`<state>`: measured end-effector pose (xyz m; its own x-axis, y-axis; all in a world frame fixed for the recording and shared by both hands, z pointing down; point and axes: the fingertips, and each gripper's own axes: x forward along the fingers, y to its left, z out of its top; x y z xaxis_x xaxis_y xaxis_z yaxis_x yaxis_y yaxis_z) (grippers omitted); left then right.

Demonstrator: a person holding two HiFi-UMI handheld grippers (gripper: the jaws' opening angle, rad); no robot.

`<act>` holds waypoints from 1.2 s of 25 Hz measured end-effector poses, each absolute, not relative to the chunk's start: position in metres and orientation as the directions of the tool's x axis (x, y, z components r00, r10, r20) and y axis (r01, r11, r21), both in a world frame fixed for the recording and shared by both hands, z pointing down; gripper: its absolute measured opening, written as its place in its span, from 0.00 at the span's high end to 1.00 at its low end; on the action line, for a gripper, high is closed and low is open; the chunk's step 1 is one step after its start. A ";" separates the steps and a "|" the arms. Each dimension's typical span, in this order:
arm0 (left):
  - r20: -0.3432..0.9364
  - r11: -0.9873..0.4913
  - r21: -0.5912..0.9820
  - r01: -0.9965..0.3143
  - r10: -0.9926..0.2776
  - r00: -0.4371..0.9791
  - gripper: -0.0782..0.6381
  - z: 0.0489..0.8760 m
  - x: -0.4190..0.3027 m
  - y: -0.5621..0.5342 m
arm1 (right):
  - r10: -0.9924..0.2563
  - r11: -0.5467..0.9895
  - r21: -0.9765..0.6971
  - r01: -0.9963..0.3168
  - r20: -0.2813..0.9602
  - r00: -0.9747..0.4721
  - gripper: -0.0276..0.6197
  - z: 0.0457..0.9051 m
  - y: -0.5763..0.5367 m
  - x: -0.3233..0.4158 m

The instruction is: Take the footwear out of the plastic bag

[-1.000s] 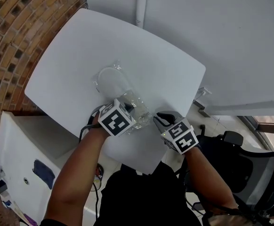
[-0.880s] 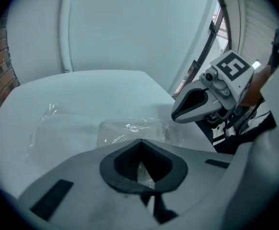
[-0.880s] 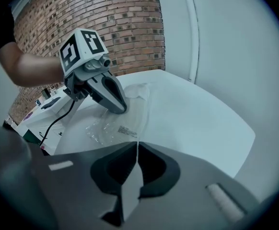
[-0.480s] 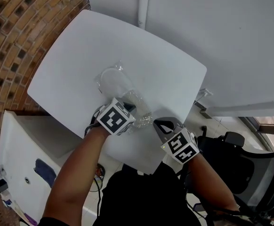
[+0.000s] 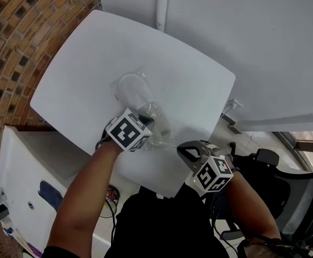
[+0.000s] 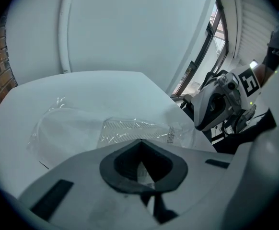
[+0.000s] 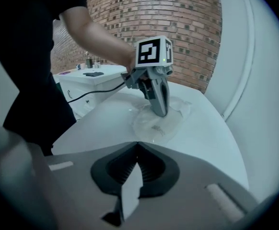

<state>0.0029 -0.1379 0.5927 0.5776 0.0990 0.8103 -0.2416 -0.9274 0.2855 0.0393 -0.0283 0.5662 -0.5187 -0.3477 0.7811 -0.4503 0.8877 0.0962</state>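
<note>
The right gripper [image 5: 187, 150] is closest, with its jaws pressed together at the near edge of the clear plastic bag [image 5: 157, 116]. I cannot tell if it nips the plastic. Just past it, the left gripper [image 7: 161, 110] points down and its jaws pinch the bag. The white slipper [image 5: 130, 89] lies inside the bag's far end, flat on the white table [image 5: 191, 82].
</note>
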 end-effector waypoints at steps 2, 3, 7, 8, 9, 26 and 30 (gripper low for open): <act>0.806 -0.924 0.299 -0.239 0.111 0.581 0.88 0.592 0.002 -0.138 | -0.339 0.902 0.112 -0.417 0.782 -0.523 0.95 0.573 -0.025 0.041; 0.804 -0.921 0.306 -0.240 0.115 0.583 0.88 0.593 0.002 -0.138 | -0.341 0.901 0.110 -0.419 0.778 -0.527 0.95 0.574 -0.025 0.042; 0.795 -0.918 0.318 -0.238 0.121 0.594 0.88 0.592 0.005 -0.139 | -0.330 0.877 0.044 -0.478 0.778 -0.535 0.68 0.563 -0.027 0.045; 0.792 -0.918 0.321 -0.235 0.124 0.597 0.88 0.592 0.005 -0.140 | -0.339 0.868 0.043 -0.495 0.780 -0.526 0.59 0.556 -0.029 0.043; 0.790 -0.917 0.325 -0.232 0.129 0.599 0.88 0.592 0.005 -0.140 | -0.357 0.857 0.056 -0.512 0.781 -0.513 0.59 0.549 -0.033 0.039; 0.790 -0.912 0.337 -0.235 0.138 0.597 0.88 0.590 0.006 -0.140 | -0.238 0.888 0.006 -0.460 0.862 -0.448 0.94 0.587 -0.079 -0.040; 0.787 -0.909 0.342 -0.239 0.138 0.601 0.88 0.590 0.004 -0.140 | -0.258 0.913 0.056 -0.404 0.846 -0.466 0.95 0.576 -0.066 -0.045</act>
<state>0.0041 -0.1403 0.5904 0.6009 0.1381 0.7873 -0.2395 -0.9086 0.3421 -0.0449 -0.0659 0.5762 -0.4657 -0.2582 0.8464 -0.4044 0.9129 0.0559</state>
